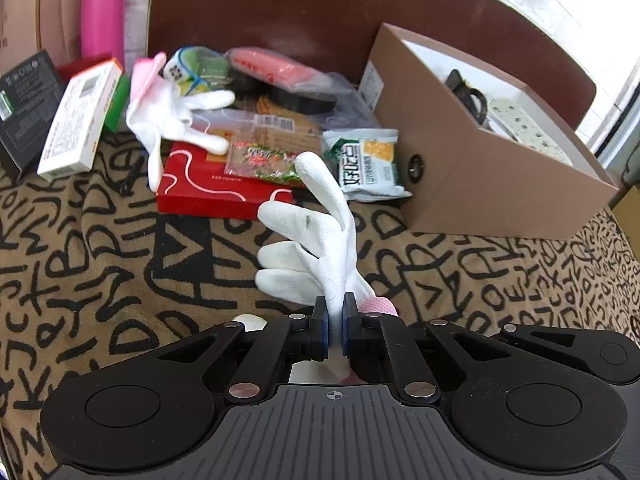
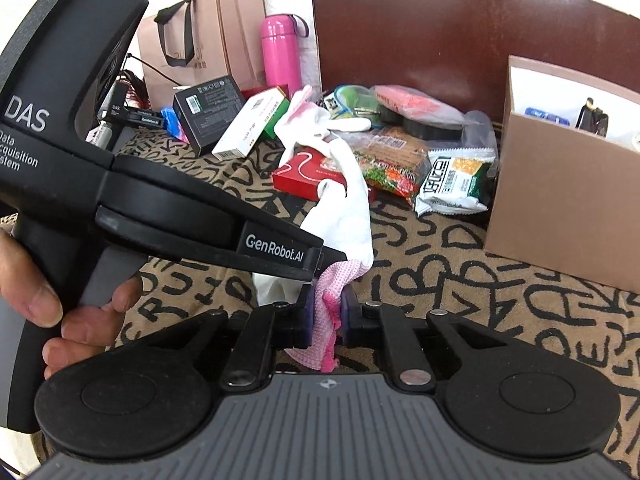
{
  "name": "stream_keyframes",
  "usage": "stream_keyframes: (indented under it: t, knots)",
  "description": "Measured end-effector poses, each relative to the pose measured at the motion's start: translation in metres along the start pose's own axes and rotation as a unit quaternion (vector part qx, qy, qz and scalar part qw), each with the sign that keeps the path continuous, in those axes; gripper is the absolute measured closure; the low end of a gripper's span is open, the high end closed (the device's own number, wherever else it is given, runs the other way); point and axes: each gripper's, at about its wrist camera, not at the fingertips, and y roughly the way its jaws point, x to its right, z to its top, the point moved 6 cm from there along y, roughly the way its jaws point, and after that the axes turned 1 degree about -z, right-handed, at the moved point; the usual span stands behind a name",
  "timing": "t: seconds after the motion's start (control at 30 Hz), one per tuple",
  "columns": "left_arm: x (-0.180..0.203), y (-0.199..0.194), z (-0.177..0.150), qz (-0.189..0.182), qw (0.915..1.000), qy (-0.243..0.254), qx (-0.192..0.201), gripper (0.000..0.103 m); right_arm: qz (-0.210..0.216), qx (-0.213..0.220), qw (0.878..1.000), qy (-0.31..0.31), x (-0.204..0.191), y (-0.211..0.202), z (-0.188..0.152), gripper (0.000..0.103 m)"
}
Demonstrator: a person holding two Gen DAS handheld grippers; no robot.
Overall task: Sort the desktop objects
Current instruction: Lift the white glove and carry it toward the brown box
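Bright daylight from upper right, blown-out window glare, fisheye-bent dark corners, mostly sharp

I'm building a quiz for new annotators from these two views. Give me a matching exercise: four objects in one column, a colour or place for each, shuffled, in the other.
Things:
1. thermos bottle
2. white glove
3. flat gift box
4. power strip

Descriptions:
A. red, under snack packets
B. pinched in both tools
C. pink, standing at the back
D. inside the brown cardboard box

Pairs: 1-C, 2-B, 3-A, 4-D
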Motion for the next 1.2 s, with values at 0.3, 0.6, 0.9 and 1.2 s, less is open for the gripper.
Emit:
stream_keyframes:
  t: [0.3, 0.6, 0.9, 1.2]
  knots:
    - [0.026, -0.022, 0.003, -0.002, 0.9993, 0.028, 0.024, 0.103, -0.003, 0.033, 0.999, -0.003, 0.003, -0.031, 0.005, 0.088]
    - [0.073, -0.039, 0.013, -0.022, 0.9958, 0.07, 0.055, 0.103, -0.024, 0.076, 0.997, 0.008, 0.026, -0.072, 0.012, 0.088]
    - [0.118, -0.057, 0.037, -0.055, 0.9893, 0.101, 0.09, 0.103, -0.054, 0.13, 0.99, 0.008, 0.053, -0.115, 0.031, 0.088]
    - [0.157, -0.066, 0.079, -0.085, 0.9804, 0.128, 0.124, 0.103, -0.092, 0.174, 0.98, -0.002, 0.086, -0.142, 0.062, 0.088]
